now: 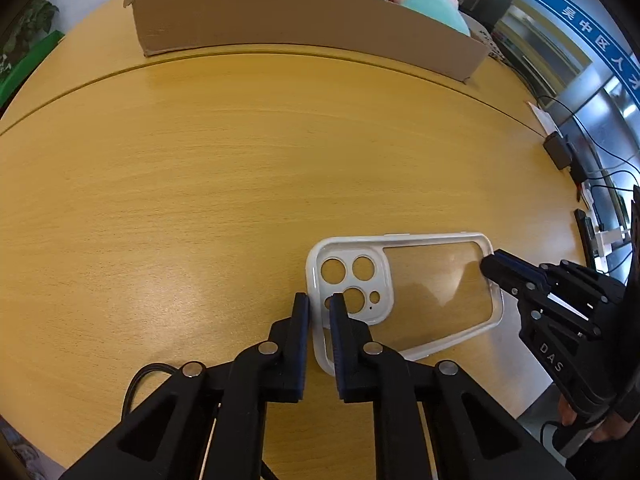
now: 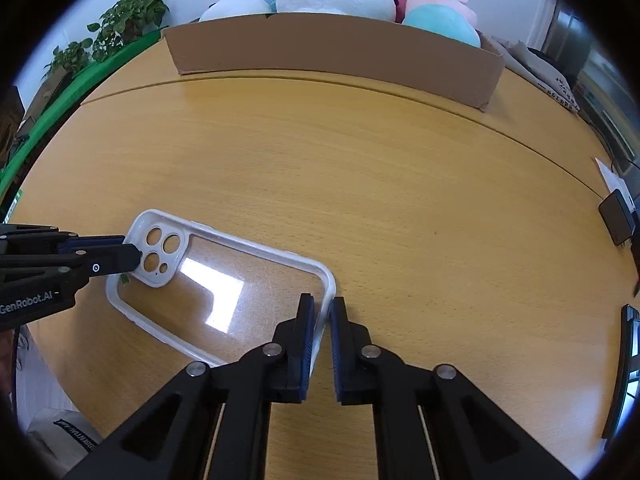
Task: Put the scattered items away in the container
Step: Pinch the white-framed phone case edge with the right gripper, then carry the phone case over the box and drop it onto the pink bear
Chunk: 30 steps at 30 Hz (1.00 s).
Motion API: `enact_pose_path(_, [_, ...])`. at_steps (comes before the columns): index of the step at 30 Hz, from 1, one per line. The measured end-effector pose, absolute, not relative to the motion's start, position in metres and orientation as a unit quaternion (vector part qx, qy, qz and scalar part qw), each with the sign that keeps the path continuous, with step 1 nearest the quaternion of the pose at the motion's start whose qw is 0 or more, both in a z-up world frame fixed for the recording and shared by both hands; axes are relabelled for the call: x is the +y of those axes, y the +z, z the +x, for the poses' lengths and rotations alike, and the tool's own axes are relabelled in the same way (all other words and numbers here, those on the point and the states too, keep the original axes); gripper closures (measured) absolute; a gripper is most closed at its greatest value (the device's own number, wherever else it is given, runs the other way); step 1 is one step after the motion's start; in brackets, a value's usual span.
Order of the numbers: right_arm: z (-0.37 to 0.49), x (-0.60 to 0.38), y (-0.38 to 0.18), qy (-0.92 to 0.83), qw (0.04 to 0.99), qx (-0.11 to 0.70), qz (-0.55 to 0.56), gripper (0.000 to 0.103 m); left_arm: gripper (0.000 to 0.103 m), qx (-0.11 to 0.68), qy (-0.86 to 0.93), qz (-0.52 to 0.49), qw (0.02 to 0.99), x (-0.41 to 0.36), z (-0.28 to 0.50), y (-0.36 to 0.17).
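Pinching opposite rims of the phone case [image 1: 436, 280], left gripper [image 1: 319, 304] and right gripper [image 2: 322, 308].

Clear phone case [image 1: 436, 280] with white rim, brown cardboard box [image 1: 304, 20], yellow wood-grain table [image 1: 200, 180], black grippers with blue pads [image 1: 303, 320]

A clear phone case [image 1: 404, 296] w/ a white bumper rim is being held at both short ends, its open side facing up and its transparent back letting the wood grain show through. The camera block, w/ three big round cutouts & one small hole, is sitting at the left-hand end; the white rim at each end is lying between gripper fingers. In the right wrist view the case [image 2: 224, 284] is lying diagonally near the front edge of the table. The cardboard box [image 1: 304, 20], brown & open-topped, is standing well apart at the far side.
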State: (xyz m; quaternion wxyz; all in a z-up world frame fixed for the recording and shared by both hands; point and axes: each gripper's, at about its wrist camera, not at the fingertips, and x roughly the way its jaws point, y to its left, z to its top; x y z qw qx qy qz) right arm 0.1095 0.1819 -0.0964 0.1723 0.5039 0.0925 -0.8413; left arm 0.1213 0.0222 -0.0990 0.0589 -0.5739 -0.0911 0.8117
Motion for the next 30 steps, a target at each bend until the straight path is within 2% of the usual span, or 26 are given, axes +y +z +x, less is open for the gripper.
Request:
enact_pose_path(4, [0.106, 0.180, -0.087, -0.851, 0.180, 0.086, 0.486, 0.097, 0.097, -0.096, 0.817, -0.566, 0.048, 0.015, 0.115, -0.092])
enact_pose_path(11, [0.069, 0.175, -0.048, -0.876, 0.183, 0.084, 0.438, 0.097, 0.097, -0.082, 0.857, -0.505, 0.053, 0.005, 0.082, -0.039])
enact_pose_path(21, [-0.046, 0.158, 0.014, -0.905, 0.184, 0.084, 0.374, 0.097, 0.097, -0.061, 0.895, -0.438, 0.056, -0.019, -0.031, 0.022])
enact_pose_path(30, [-0.169, 0.150, 0.037, -0.911, 0.180, 0.084, 0.361, 0.097, 0.097, -0.044, 0.909, -0.410, 0.056, -0.030, -0.152, 0.057])
